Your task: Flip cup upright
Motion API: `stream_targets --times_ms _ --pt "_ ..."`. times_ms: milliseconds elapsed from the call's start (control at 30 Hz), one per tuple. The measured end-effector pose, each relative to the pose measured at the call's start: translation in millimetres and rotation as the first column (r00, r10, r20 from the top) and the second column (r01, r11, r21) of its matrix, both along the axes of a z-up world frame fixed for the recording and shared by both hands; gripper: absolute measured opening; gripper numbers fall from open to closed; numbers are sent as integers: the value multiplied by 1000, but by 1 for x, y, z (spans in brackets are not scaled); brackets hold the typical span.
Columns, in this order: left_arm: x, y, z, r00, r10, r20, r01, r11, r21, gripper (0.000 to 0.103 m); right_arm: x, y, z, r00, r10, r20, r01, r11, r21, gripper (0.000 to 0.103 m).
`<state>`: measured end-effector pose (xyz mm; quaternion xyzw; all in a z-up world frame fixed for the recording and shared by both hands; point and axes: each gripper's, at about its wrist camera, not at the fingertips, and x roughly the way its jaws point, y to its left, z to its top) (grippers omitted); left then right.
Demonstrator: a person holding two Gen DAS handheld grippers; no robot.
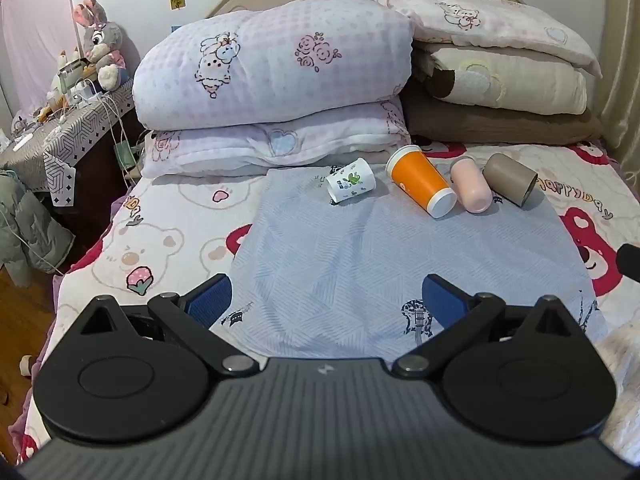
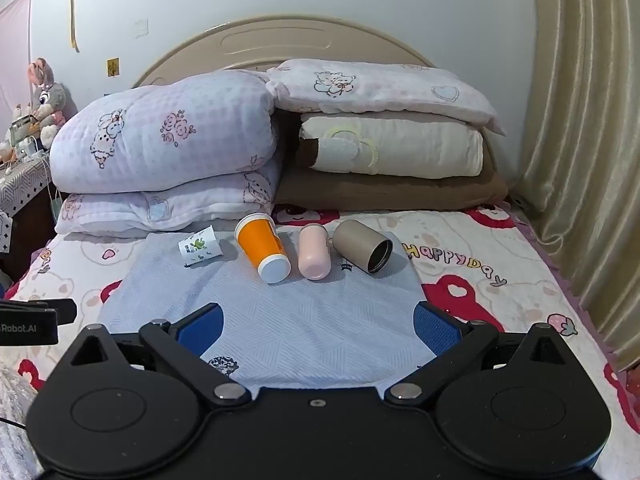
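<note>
Left wrist view: left tongs spread wide, empty, low over pale blue patterned cloth on the bed; four cups lie tipped along the cloth's far edge: small white floral paper cup, orange cup with white base, pink tumbler, taupe cylindrical cup. Right wrist view: right tongs likewise wide apart, holding nothing, well short of the same row, white floral cup leftmost, taupe cup rightmost, mouth toward camera.

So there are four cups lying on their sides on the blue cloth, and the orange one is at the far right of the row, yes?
Not quite. The orange cup is second from the left, between the small white printed cup and the pink cup. The brown cup is at the far right. All four do lie on their sides, as the right wrist view shows.
</note>
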<state>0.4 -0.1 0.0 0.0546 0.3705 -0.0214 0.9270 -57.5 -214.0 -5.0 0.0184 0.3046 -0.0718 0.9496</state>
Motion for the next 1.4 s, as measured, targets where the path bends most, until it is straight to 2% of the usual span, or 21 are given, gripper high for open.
stream_targets --times_ms 400,600,1400 --pt "-3 12 -5 1000 -6 4 6 1000 9 103 -1 -8 2 1000 -16 4 16 1000 9 103" --pt "-1 4 2 1000 -8 12 8 1000 16 103 -1 -16 4 999 -36 5 36 999 14 103" --pt "-4 3 8 999 -37 36 37 999 19 103 2 -9 2 1000 -30 -5 30 1000 -2 103"
